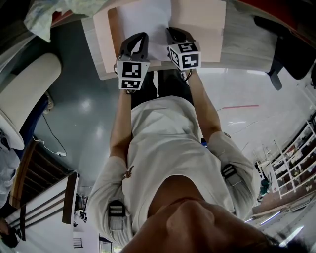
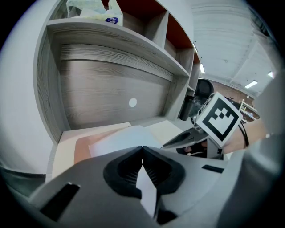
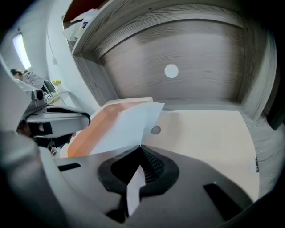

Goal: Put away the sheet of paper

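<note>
A white sheet of paper (image 1: 145, 20) is held over the desk by its near edge, one gripper at each corner. My left gripper (image 1: 132, 48) is shut on the left corner; in the left gripper view the paper (image 2: 120, 140) runs out of the shut jaws (image 2: 142, 148). My right gripper (image 1: 178, 43) is shut on the right corner; in the right gripper view the sheet (image 3: 127, 124) rises from its jaws (image 3: 141, 147). Under the paper lies an orange mat or folder (image 3: 93, 127) on the pale desk top (image 3: 205, 133).
The desk sits in a wood-grain alcove with a back panel (image 3: 191, 58) and a round cable hole (image 3: 171, 71). A shelf above holds a plastic bag (image 2: 91, 11). A small round disc (image 3: 155, 130) lies on the desk. A black chair (image 1: 276, 44) stands at the right.
</note>
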Action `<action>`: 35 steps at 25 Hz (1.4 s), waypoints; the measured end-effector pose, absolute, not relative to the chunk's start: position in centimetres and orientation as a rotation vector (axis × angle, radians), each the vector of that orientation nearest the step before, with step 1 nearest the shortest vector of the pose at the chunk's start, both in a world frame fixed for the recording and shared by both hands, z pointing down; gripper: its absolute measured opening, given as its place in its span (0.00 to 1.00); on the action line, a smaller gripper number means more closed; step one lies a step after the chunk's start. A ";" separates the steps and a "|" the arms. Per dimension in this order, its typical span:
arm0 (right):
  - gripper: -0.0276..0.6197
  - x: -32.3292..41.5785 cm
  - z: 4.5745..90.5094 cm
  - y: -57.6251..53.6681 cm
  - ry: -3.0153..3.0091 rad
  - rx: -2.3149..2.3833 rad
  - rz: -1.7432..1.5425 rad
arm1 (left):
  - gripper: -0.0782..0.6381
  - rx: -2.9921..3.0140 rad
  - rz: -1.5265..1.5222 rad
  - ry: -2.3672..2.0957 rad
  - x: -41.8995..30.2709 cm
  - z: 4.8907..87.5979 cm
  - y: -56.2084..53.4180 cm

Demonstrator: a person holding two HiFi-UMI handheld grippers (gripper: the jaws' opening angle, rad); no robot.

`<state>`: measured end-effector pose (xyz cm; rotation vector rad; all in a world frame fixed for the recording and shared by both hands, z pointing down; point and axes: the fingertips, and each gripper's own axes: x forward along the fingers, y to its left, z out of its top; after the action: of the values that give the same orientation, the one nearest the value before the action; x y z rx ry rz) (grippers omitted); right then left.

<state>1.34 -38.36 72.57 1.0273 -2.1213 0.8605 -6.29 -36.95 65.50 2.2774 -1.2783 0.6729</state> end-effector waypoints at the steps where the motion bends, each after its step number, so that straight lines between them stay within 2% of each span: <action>1: 0.07 1.1 72.6 -38.4 -2.122 1.024 0.862 | 0.14 2.275 0.671 -1.282 -6.5 65.5 -36.9; 35: 0.07 -3.9 74.3 -37.6 -2.099 0.973 0.900 | 0.14 2.251 0.669 -1.296 -8.7 65.8 -35.6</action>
<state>-3.95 -37.55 74.27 0.9726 -2.0993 0.8996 -8.66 -35.56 65.80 2.2508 -1.2960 0.6692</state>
